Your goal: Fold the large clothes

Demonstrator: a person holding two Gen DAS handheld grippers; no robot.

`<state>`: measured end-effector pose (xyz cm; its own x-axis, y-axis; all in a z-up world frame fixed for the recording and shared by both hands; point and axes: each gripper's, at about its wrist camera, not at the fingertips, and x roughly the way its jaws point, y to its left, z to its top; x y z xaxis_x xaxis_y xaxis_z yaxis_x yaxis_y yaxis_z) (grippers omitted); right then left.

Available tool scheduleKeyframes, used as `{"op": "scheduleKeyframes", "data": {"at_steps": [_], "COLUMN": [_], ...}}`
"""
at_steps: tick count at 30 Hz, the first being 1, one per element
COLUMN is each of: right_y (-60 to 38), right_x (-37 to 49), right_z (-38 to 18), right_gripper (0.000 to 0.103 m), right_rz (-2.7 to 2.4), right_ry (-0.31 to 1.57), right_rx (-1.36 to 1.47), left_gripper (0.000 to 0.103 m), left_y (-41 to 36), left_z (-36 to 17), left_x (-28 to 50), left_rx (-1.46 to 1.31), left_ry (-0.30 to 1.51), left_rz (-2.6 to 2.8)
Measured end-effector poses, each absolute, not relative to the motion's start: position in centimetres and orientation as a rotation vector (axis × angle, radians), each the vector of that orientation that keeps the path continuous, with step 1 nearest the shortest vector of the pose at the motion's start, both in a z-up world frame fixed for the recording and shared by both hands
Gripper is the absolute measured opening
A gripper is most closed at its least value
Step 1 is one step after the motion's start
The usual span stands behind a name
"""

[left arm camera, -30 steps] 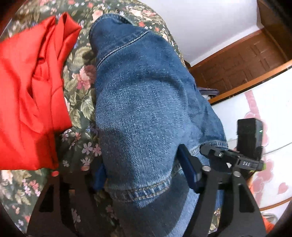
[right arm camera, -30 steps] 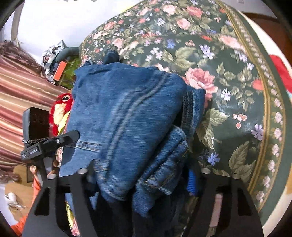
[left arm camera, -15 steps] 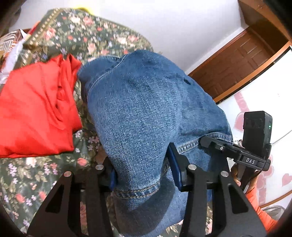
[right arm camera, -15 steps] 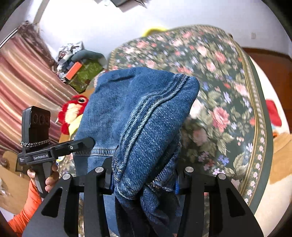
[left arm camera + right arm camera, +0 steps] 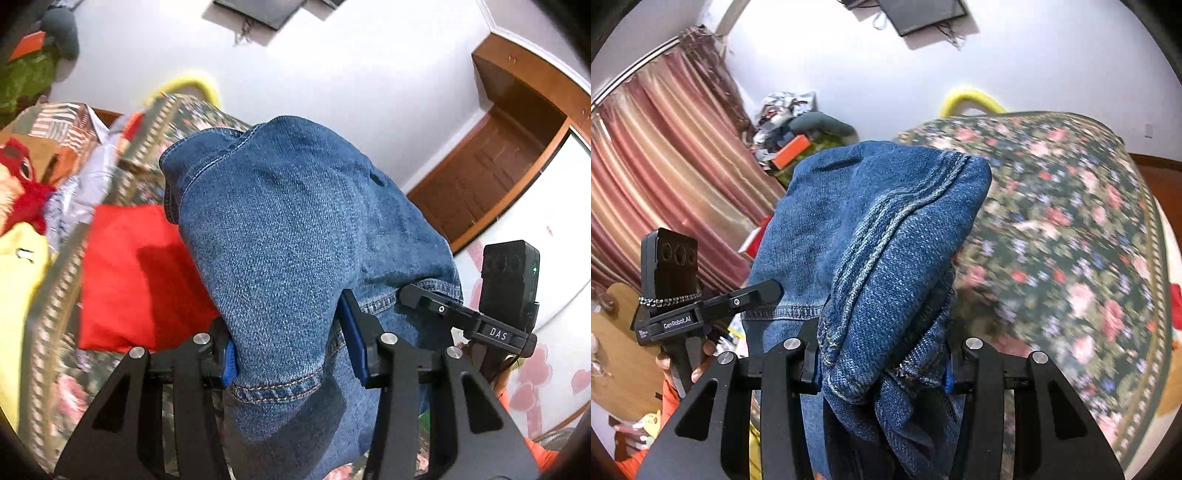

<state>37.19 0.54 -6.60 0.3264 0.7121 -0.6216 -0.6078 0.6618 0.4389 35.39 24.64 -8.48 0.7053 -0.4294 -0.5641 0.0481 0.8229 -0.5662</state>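
Jeans [image 5: 295, 229] held raised over the floral bed [image 5: 1071, 229]; left claw [image 5: 291, 360] pinching a stitched hem; right claw [image 5: 881, 363] clamped on a bunched fold; red garment [image 5: 136, 273] on bed, left of jeans.

The jeans [image 5: 295, 236] are woven of rough, matt blue denim. The bedspread [image 5: 1071, 229] is made of matt floral cloth. The left gripper [image 5: 291, 358] is built of matt black plastic.

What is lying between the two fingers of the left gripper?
In the left wrist view, a hemmed fold of the blue jeans fills the gap of the left gripper; both blue pads press on the denim, nothing else between.
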Motion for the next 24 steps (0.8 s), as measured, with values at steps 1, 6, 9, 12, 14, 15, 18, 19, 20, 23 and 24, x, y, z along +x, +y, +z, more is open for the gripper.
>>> {"op": "scheduleKeyframes", "data": {"at_steps": [1,6,9,12,14,15,18,19,20,23,24], "right_y": [1.5,5.6,7.7,9.2,10.2,10.7,12.1,12.4,12.7,13.5,13.8], "right_x": [37.4,39.1,40.4,41.6,42.5,43.1,45.2,45.6,45.9,46.9,47.2], "right_z": [-6.7,-7.9,-9.1,-10.2,-11.2,-11.8,-14.3,-14.9,-15.6,-17.9,-18.7], "right_gripper": [0.041,0.041,0.041,0.041,0.042,0.042,0.042,0.042,0.042,0.041,0.041], "right_rz": [0.877,0.916,0.926,0.928,0.923,0.919,0.905,0.898,0.889,0.854,0.841], "right_ry": [0.879,0.884,0.889,0.895,0.905,0.915,0.955,0.969,0.982,1.012,1.022], "right_rx": [0.135,0.138,0.14,0.146,0.157,0.161,0.174,0.177,0.178,0.154,0.14], "left_gripper": [0.047,0.047,0.047,0.047,0.047,0.047,0.047,0.047,0.047,0.047,0.047], "left_y": [25.4,29.7,31.8,33.4,34.1,34.7,36.2,36.6,37.1,37.7,37.8], "left_z": [-8.5,-9.2,-10.2,-11.7,-12.8,-13.8,-16.5,-17.4,-18.5,-21.6,-22.1], "left_x": [35.2,36.5,37.6,39.6,40.4,41.3,43.2,43.7,44.3,46.0,46.3], "left_rx": [-0.548,-0.56,-0.572,-0.569,-0.57,-0.575,-0.605,-0.615,-0.625,-0.623,-0.615], "left_ry": [0.742,0.735,0.735,0.748,0.759,0.769,0.802,0.814,0.829,0.877,0.883], "left_rz": [-0.27,-0.209,-0.182,-0.156,-0.141,-0.128,-0.106,-0.099,-0.091,-0.051,-0.039]}}
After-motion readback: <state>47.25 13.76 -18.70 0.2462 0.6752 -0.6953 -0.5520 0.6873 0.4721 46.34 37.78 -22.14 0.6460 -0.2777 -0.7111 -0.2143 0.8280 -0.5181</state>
